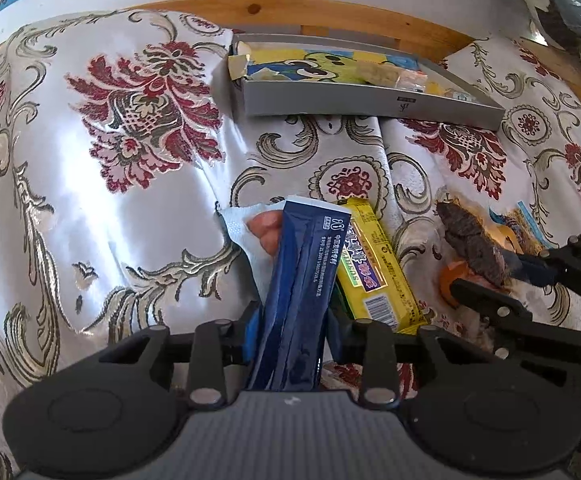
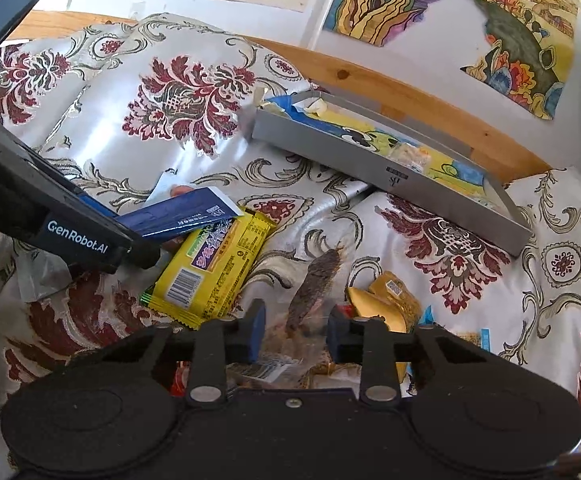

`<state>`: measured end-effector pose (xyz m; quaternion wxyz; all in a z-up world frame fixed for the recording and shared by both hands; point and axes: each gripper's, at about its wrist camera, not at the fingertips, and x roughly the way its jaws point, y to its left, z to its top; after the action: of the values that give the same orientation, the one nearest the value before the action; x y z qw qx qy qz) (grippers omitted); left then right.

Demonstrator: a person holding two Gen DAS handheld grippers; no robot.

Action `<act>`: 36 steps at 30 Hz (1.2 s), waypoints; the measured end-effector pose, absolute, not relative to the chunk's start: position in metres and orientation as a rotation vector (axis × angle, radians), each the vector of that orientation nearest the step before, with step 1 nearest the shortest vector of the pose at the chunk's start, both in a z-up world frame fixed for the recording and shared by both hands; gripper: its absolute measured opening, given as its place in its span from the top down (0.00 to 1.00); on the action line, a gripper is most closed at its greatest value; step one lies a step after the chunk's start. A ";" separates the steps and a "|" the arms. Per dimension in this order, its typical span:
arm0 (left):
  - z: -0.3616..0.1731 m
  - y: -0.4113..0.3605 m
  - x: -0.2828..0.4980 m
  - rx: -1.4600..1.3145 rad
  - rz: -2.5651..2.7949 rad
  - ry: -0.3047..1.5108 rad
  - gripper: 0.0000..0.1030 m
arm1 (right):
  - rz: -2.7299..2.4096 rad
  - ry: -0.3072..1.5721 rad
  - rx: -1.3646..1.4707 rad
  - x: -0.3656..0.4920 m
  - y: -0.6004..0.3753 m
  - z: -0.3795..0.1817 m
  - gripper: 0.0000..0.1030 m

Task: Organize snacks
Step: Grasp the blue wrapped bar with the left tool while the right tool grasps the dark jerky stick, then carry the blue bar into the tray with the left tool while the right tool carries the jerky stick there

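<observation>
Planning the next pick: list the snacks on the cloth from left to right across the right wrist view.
Blue packet held in the left tool → yellow packet → brown dried snack between the right tool's fingers → orange-yellow packet.

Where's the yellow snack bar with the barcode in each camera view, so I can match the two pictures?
Left wrist view: the yellow snack bar lies right of centre, beside the blue packet held by the left hand-held gripper.
Right wrist view: the bar lies left of centre, partly under that blue packet.
Shared landmark: the grey tray beyond it.
</observation>
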<state>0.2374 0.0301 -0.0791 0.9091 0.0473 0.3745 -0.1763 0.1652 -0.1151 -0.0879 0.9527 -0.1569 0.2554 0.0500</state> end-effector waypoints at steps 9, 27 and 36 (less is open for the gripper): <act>-0.071 0.031 0.237 0.033 -0.328 0.827 0.70 | 0.121 0.484 -0.313 0.160 -0.113 -0.083 0.84; -0.041 0.019 0.194 -0.063 -0.267 0.799 0.70 | 0.131 0.340 -0.355 0.136 -0.113 -0.059 0.85; -0.021 0.012 0.170 -0.132 -0.226 0.755 0.70 | 0.109 0.243 -0.368 0.115 -0.126 -0.035 0.85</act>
<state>0.1697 0.0119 -0.0211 0.9212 -0.0641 0.3677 -0.1099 0.1152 -0.1260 -0.0346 0.9742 -0.1827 0.1207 0.0542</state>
